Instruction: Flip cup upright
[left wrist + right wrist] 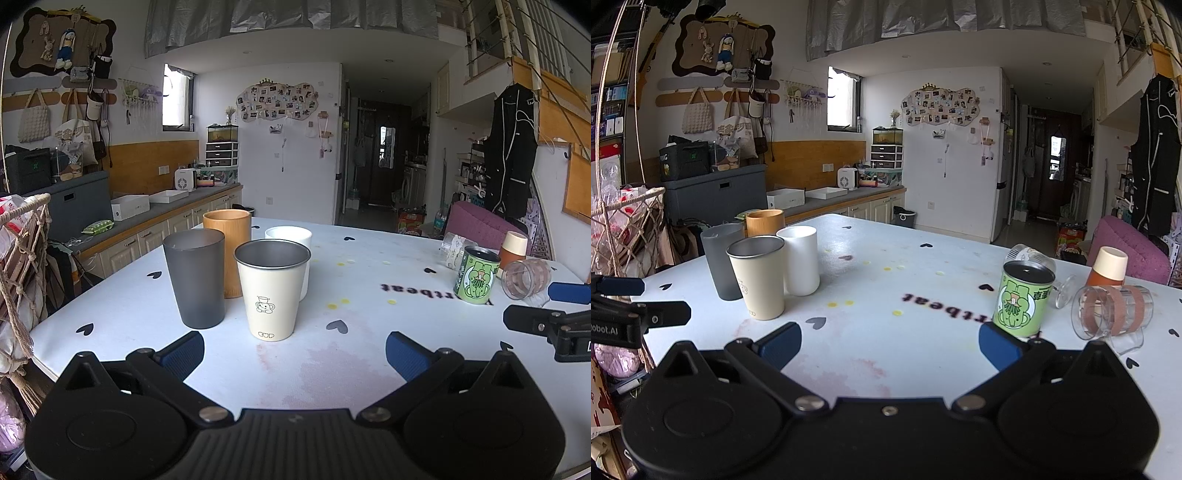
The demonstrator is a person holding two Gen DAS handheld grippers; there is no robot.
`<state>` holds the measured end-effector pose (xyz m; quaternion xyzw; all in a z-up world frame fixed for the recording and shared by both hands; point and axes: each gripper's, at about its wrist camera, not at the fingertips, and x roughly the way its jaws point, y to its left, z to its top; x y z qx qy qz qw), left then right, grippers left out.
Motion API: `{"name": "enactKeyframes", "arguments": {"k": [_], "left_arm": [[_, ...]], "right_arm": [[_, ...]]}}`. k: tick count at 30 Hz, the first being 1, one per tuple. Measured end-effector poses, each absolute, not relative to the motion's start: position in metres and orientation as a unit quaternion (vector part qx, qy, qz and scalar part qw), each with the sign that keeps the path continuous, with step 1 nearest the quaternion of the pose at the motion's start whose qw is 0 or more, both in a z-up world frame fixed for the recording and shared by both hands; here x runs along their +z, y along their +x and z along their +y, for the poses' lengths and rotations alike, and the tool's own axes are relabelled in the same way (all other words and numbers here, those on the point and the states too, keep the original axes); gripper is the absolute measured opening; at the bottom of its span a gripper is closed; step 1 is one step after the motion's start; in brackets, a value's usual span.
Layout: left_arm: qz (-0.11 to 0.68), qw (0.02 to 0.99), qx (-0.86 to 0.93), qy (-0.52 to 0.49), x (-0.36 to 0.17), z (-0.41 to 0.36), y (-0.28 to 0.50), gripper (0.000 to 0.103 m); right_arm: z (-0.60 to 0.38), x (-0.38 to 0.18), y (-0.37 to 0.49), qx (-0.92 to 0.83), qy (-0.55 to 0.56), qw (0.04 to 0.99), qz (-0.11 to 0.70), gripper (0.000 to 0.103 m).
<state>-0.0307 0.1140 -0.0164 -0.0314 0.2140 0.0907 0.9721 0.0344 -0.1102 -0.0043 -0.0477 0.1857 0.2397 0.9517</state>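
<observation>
A clear handled cup with brown bands (1112,312) lies on its side at the table's right; it also shows in the left wrist view (526,278). Beside it stand a green cartoon cup (1021,302) (476,275) bottom up, an orange cup with cream base (1108,266) bottom up, and a clear glass (1030,254) lying behind. Upright at the left are a cream cup (272,290) (758,277), grey cup (195,277), bamboo cup (227,236) and white cup (799,260). My left gripper (295,354) is open and empty before the cream cup. My right gripper (890,347) is open and empty, left of the green cup.
The white table (369,266) carries black hearts, yellow dots and a pink stain near me. A rope basket (26,236) stands off the left edge, a purple seat (1130,243) off the far right. A counter (155,214) runs behind the cups.
</observation>
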Motion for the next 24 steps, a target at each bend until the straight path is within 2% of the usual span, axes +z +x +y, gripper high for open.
{"name": "enactKeyframes", "arguments": {"k": [24], "left_arm": [[0.213,0.972,0.091,-0.031,-0.0152,0.1133,-0.0311,0.103]], "right_arm": [[-0.1099,-0.0045,0.034,0.239,-0.048,0.952,0.185,0.103]]}}
